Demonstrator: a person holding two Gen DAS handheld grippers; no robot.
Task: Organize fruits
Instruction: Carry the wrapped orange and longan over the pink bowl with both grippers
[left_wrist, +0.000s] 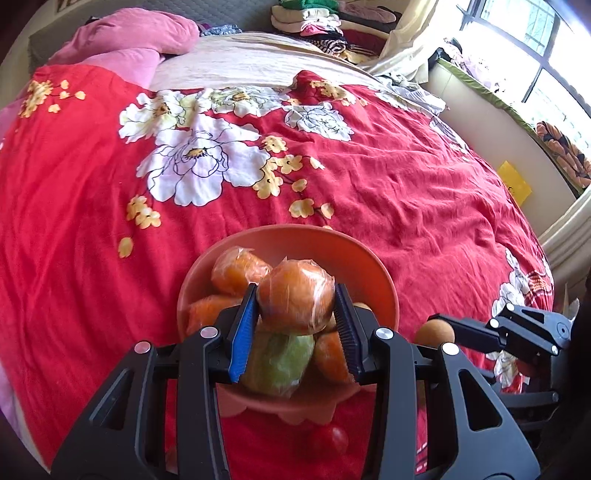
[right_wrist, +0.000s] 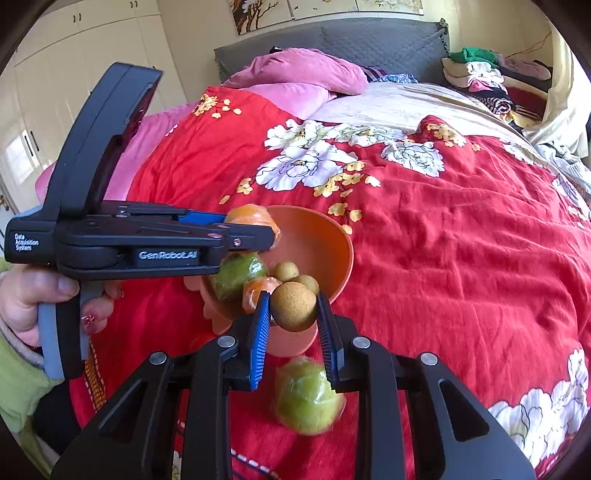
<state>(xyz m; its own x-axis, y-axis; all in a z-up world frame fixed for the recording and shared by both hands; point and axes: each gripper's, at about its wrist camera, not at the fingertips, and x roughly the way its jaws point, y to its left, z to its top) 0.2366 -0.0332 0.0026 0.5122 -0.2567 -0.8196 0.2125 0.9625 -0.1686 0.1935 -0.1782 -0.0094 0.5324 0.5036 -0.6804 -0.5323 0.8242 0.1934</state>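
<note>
My left gripper (left_wrist: 295, 291) is shut on a plastic-wrapped orange (left_wrist: 295, 301), held just above a salmon-pink bowl (left_wrist: 332, 243) on the red flowered bedspread. In the bowl lie more wrapped oranges (left_wrist: 236, 269) and a green fruit (left_wrist: 277, 363). My right gripper (right_wrist: 293, 297) is shut on a small round tan fruit (right_wrist: 293, 308) at the bowl's (right_wrist: 332, 240) near rim. Two similar tan fruits (right_wrist: 286, 271) sit inside. A wrapped green fruit (right_wrist: 306, 397) lies on the bedspread under the right gripper. The right wrist view shows the left gripper (right_wrist: 271, 230) from the side with its orange (right_wrist: 251, 216).
Small red fruits (left_wrist: 330, 441) lie on the bedspread in front of the bowl. Pink pillows (right_wrist: 303, 70) and a stack of folded clothes (right_wrist: 480, 77) are at the head of the bed. A hand (right_wrist: 33, 295) in a green sleeve holds the left gripper's handle. A window ledge (left_wrist: 498, 103) runs along the right.
</note>
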